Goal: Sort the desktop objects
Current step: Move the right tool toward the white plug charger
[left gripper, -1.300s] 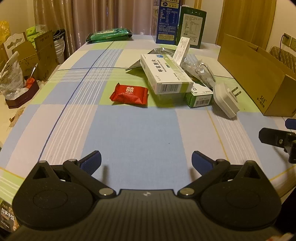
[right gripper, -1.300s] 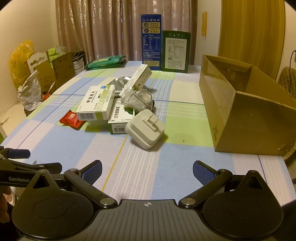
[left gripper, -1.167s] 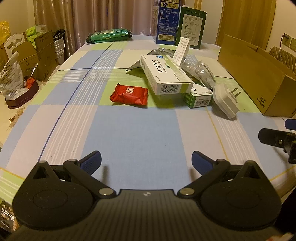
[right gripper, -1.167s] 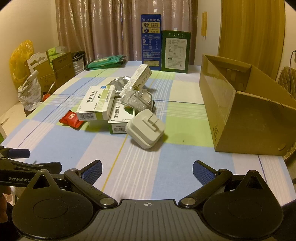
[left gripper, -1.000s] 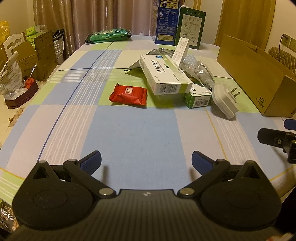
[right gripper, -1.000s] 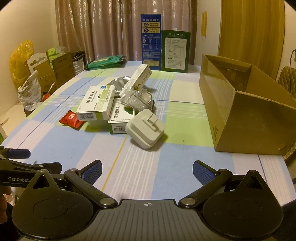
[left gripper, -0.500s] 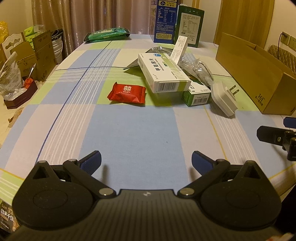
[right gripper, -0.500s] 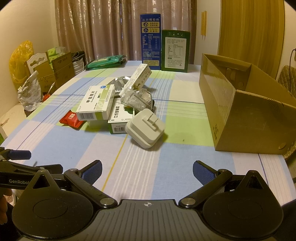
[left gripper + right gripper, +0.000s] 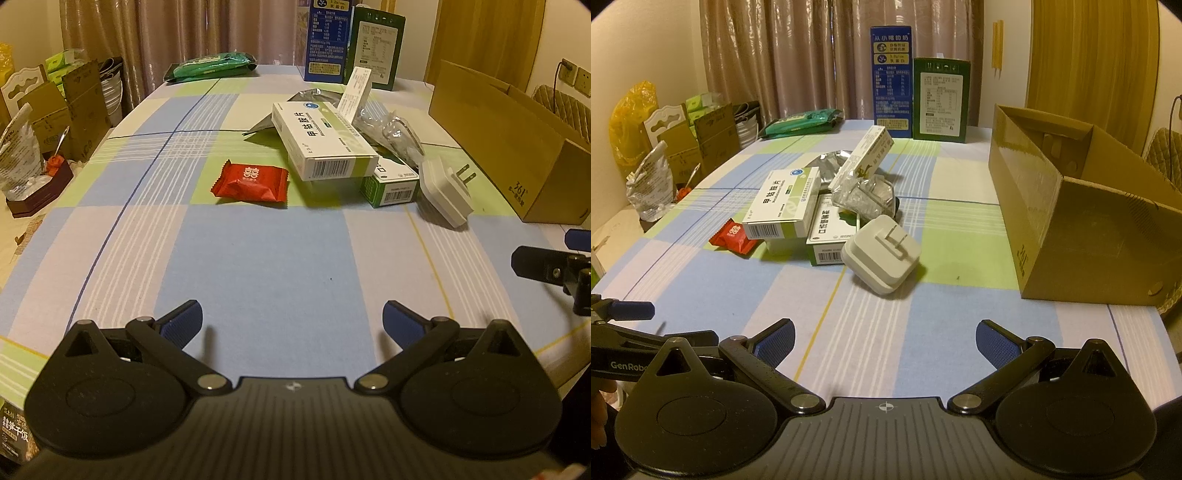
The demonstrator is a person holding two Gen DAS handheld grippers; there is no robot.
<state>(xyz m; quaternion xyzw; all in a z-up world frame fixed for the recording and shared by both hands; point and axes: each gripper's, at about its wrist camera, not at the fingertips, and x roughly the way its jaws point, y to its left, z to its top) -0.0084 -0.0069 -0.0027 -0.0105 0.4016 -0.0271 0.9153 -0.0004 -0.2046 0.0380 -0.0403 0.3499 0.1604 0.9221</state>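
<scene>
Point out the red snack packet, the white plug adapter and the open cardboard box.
red snack packet (image 9: 251,180), left wrist view, middle of the wrapper's top face
white plug adapter (image 9: 881,254), right wrist view, pronged face
cardboard box (image 9: 1100,254), right wrist view, near outer wall

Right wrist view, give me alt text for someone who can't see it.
The open right gripper hovers over a checked tablecloth, facing a white plug adapter that fronts a pile of medicine boxes. An open cardboard box sits at right.
</scene>
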